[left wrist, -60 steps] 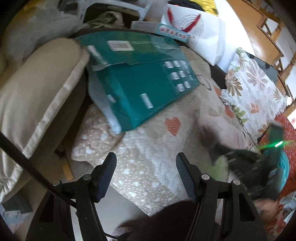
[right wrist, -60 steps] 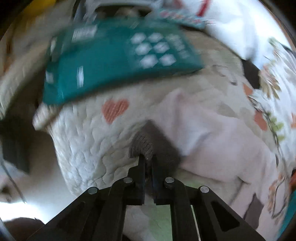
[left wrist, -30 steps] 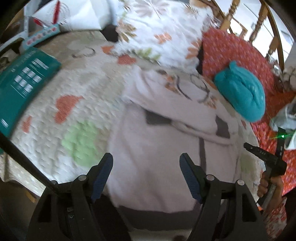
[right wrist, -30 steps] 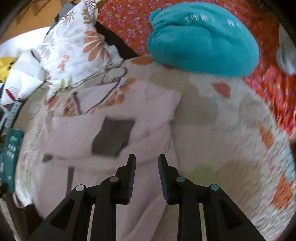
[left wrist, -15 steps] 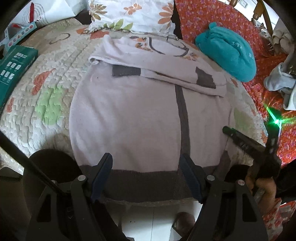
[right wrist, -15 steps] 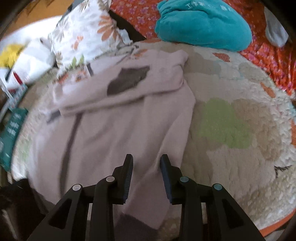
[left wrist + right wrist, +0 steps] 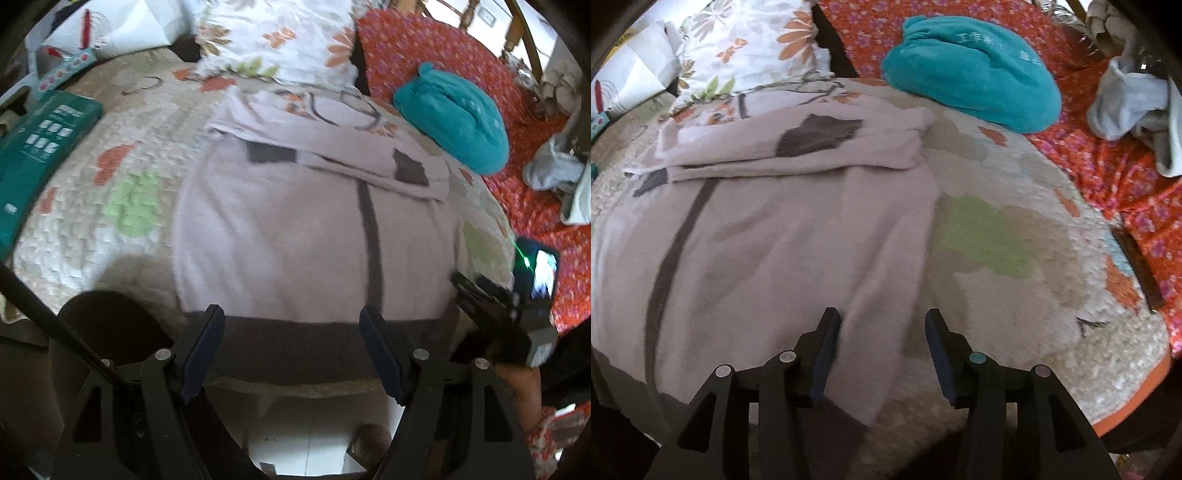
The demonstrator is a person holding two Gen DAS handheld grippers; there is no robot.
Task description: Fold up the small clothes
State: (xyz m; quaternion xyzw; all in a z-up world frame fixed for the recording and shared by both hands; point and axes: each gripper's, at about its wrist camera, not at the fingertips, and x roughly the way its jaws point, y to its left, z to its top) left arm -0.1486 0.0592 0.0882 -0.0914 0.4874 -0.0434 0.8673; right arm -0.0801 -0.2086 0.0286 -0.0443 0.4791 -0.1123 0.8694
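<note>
A pale mauve sweater (image 7: 295, 221) with a dark grey hem and a dark stripe lies flat on the quilt (image 7: 92, 229). Its sleeves are folded across the chest. My left gripper (image 7: 291, 321) hangs open over the dark hem near the bed's front edge, with nothing between its fingers. The right gripper (image 7: 882, 321) hovers above the sweater's (image 7: 775, 240) right side near the hem. Its jaws are opening and the pads press on nothing. In the left wrist view the right gripper (image 7: 480, 295) shows at the right, held by a hand (image 7: 517, 380).
A teal bundle (image 7: 971, 66) lies beyond the sweater on a red floral cover (image 7: 1126, 177). A grey garment (image 7: 1126, 99) sits at the far right. A floral pillow (image 7: 277, 37) is at the back and a green box (image 7: 37, 147) at the left. The floor (image 7: 306, 443) is below the bed edge.
Both grippers swung away from the green box to the sweater's near hem. The right gripper, shut on a dark cuff two seconds ago, now stands apart with wider jaws.
</note>
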